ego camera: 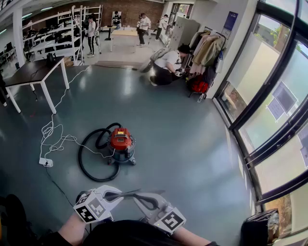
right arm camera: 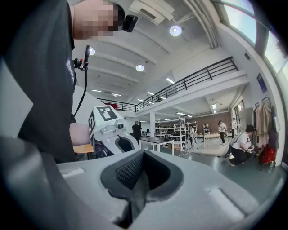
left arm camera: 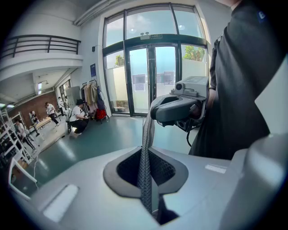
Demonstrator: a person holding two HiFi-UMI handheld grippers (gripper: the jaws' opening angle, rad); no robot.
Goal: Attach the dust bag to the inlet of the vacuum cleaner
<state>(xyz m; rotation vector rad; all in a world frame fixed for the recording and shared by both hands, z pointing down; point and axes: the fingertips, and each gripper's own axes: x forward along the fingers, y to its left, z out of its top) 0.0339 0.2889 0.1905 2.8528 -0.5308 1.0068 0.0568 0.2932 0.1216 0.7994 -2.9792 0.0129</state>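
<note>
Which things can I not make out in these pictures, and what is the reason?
- The dust bag: seen in no view; the left gripper and right gripper both have jaws together, nothing between them.
- The inlet of the vacuum cleaner: head view only, too small and far to find.
- The dark object at the head view's lower right: cut off by the edge, so unidentifiable.

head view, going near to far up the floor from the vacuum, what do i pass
red-topped vacuum cleaner with black hose, crouching person in white top, light wooden table, brick back wall
</note>
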